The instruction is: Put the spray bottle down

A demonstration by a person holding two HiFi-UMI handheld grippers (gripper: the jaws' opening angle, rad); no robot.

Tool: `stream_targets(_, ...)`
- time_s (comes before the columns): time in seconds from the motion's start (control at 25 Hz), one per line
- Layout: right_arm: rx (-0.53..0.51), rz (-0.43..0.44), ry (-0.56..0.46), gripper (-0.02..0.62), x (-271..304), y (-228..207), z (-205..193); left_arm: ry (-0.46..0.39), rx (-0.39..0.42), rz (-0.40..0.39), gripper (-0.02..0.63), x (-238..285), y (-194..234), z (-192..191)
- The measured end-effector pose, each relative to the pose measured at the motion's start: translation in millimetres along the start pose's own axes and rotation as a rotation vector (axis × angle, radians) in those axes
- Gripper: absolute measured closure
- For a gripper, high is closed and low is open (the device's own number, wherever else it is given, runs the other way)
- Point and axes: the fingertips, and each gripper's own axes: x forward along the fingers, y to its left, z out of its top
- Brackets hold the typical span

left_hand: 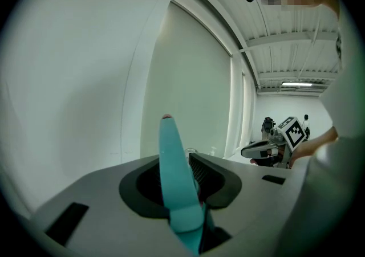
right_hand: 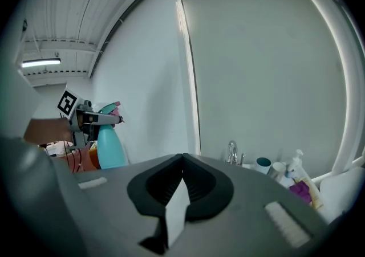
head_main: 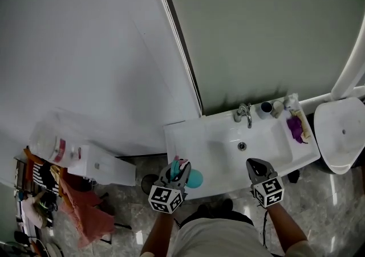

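Left gripper [head_main: 179,164] pinches the teal spray bottle [head_main: 194,179] by its neck, beside the washbasin's [head_main: 188,136] front-left corner. It looks like light, stiff, slippery plastic. Right gripper [head_main: 255,164] is closed and empty.

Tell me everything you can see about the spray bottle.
The spray bottle has a smooth turquoise body, plastic by the look, rounded at the shoulder, with a turquoise spray head and a pink nozzle tip. It hangs upright in the air, gripped at its head by the left gripper, whose jaws are shut on it. It is near the front edge of the white sink and touches nothing else.
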Motion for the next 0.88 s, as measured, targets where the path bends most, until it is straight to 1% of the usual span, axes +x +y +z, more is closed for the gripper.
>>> stream_targets(0.28, 0.017, -0.015, 0.001, 0.584, 11, -4, -3, 0.0, 0.014, -0.001, 0.494, 17, 11, 2)
stream_targets(0.52, 0.031, -0.071, 0.009, 0.584, 20, -6, -1, -0.003, 0.027, -0.045, 0.494, 40, 29, 3)
stream_targets(0.72, 0.032, -0.11, 0.033, 0.584, 31, -3, -1, 0.003, 0.069, -0.079, 0.494, 67, 48, -1)
stream_targets(0.88, 0.041, -0.145, 0.064, 0.584, 42, -3, -10, 0.001, 0.122, -0.101, 0.494, 93, 64, -10)
